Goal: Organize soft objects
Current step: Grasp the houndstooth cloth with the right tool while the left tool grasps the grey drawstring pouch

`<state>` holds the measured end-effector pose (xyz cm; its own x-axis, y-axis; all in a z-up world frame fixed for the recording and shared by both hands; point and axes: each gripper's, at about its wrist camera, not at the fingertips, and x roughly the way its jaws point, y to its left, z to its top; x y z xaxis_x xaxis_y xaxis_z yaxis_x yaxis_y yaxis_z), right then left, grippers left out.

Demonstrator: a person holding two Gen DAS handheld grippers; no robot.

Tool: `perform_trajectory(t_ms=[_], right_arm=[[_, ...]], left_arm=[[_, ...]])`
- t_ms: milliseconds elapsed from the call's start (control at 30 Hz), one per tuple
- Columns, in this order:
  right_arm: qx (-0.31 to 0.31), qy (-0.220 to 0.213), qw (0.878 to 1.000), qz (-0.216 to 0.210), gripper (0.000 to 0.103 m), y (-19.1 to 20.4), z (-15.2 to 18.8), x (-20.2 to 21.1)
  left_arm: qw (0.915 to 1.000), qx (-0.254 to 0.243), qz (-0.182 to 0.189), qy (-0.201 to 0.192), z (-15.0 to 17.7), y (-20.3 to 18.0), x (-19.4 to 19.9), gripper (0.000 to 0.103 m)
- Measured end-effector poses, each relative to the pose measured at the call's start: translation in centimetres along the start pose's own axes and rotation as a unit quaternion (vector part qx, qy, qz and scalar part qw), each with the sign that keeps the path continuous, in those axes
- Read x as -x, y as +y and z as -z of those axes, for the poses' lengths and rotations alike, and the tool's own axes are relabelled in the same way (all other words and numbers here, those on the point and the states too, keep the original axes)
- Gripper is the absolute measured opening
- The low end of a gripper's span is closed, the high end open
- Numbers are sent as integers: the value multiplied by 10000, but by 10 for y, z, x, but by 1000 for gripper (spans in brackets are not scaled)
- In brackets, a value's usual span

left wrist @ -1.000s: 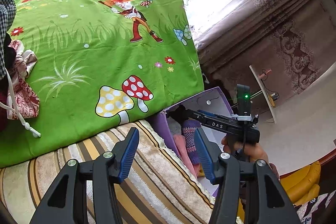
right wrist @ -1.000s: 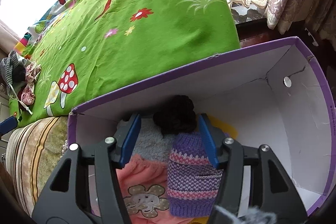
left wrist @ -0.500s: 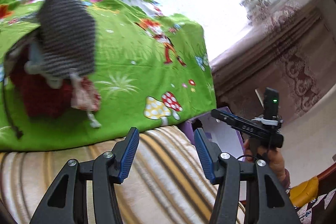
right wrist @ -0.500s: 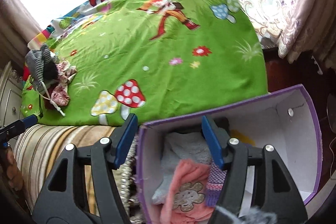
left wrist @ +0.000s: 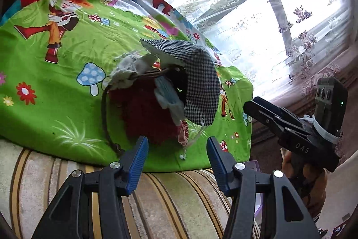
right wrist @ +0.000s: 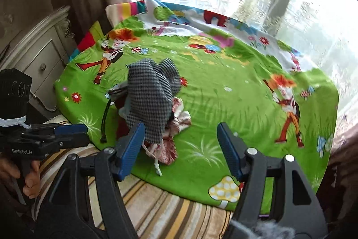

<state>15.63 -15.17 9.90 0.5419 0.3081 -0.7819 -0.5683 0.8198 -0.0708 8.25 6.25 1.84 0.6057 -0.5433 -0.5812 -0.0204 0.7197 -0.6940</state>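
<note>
Soft things pile [left wrist: 165,93] | lies on the green bed cover [left wrist: 67,109], near its front edge | your left gripper [left wrist: 176,149] and right gripper [right wrist: 179,145] fingers: wide, holding nothing; right just opening | both point at pile, ready to grab

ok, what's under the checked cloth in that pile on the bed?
Under the checked cloth show a dark red fuzzy item, a pale blue piece, a floral drawstring bag and a grey-white pouch. Anything deeper is covered.
</note>
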Motion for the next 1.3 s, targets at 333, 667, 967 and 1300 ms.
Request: perform_trajectory(t_ms=[333,667,967,1300], right_arm=[[834,359,9955,259,71,52,-49,-66],[608,276,9977,107,26,38,-63,-70],[-130,-146,9997,-123,26,-9,-58,-19],[-1094,-349,9929,-323,26,-73,-9,33]], left_arm=[[9984,438,344,-109,-9,38,9,55],[9984,-270,-496,-62,-23,23,6,55],[9805,-1233,-1500,301,-51,12,-36,55],[9550,-2221,-1930,362,-67,-2,-76,45]])
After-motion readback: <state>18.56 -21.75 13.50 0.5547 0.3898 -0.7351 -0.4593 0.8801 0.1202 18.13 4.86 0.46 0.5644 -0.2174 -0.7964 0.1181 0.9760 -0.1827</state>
